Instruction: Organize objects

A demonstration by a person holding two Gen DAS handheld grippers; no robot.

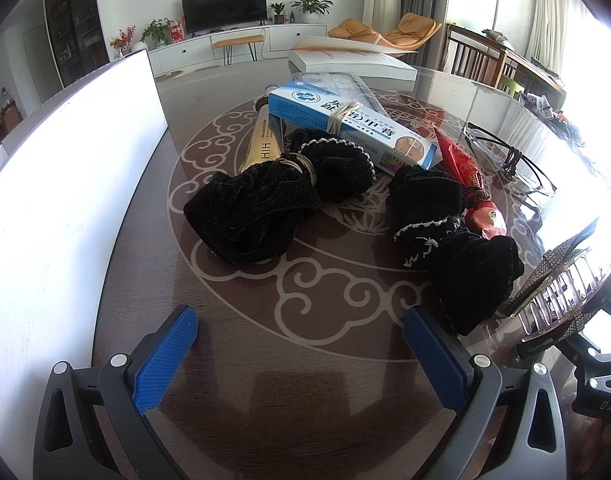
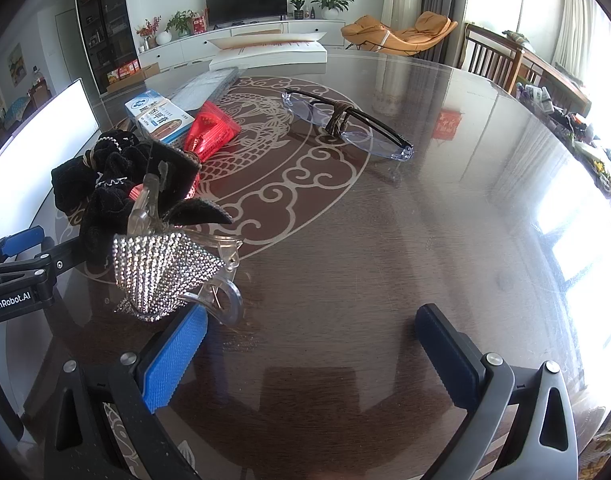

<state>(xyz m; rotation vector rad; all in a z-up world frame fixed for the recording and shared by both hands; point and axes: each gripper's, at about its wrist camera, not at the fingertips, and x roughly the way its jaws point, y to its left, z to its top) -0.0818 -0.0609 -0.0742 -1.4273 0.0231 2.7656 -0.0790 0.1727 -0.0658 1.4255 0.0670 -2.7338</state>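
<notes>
Blue-and-white box [image 1: 347, 128], long axis slanting from far-left to near-right.

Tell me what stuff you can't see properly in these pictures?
- Gold tube: left wrist view, lower end hidden under a black scrunchie.
- Rhinestone hair clip: left wrist view, cut off by the right edge.
- Blue box: right wrist view, print too small to read.

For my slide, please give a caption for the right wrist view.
Open right gripper above the glass table, rhinestone hair clip at its left, glasses beyond.
</notes>
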